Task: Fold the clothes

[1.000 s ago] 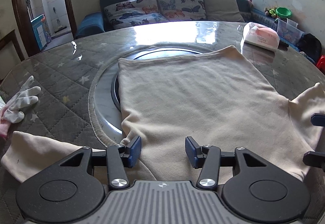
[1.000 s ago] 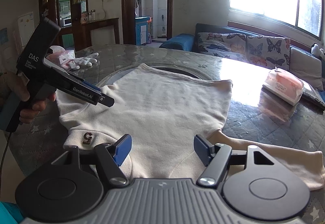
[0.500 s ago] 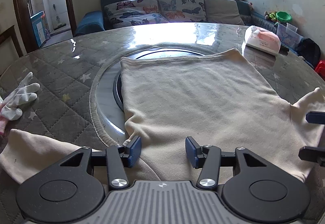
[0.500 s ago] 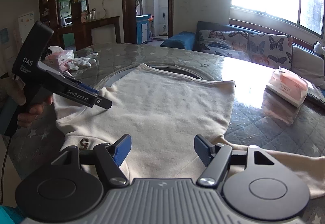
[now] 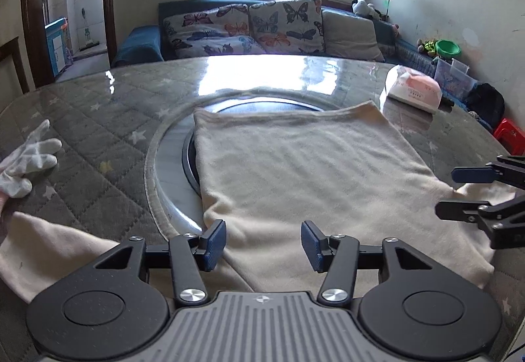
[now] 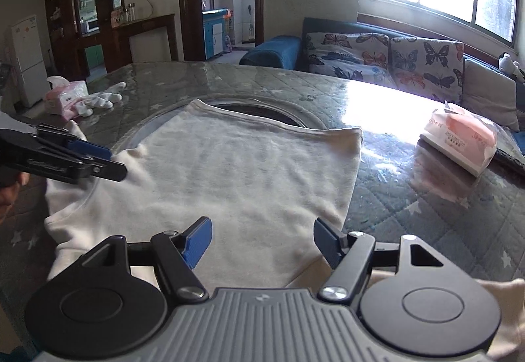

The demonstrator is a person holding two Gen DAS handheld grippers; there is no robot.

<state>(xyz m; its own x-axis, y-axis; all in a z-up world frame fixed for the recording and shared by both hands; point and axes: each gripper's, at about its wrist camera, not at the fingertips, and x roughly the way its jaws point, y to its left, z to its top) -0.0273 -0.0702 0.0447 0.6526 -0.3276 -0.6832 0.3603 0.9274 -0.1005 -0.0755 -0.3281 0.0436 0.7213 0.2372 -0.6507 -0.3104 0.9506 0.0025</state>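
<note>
- A cream shirt (image 5: 305,175) lies spread flat on the round table (image 5: 98,119), its hem at the far side over the recessed centre ring (image 5: 170,165), its shoulders nearest the cameras.
- One sleeve (image 5: 49,247) runs out to the left across the quilted cover; the other sleeve (image 6: 502,296) trails off to the right.
- The left gripper (image 5: 264,245) hovers low over the left shoulder area, pointing across the table toward the sofa (image 5: 262,30). Its blue-padded fingers (image 5: 215,244) stand apart with nothing between them.
- The right gripper (image 6: 262,242) sits low over the right shoulder area, held level, its pads (image 6: 197,240) spread wide and empty.
- From the right wrist view, the left gripper (image 6: 108,161) reaches in from the left edge, tilted slightly down, its tips just above the shirt near the left shoulder.
- From the left wrist view, the right gripper (image 5: 456,194) enters from the right edge, its fingers stacked one above the other and apart, near the right armpit.
- A white glove (image 5: 26,161) lies on the table left of the shirt, near a pink tissue pack (image 6: 60,97).
- Another tissue pack (image 6: 459,138) rests on the table well right of the shirt.
</note>
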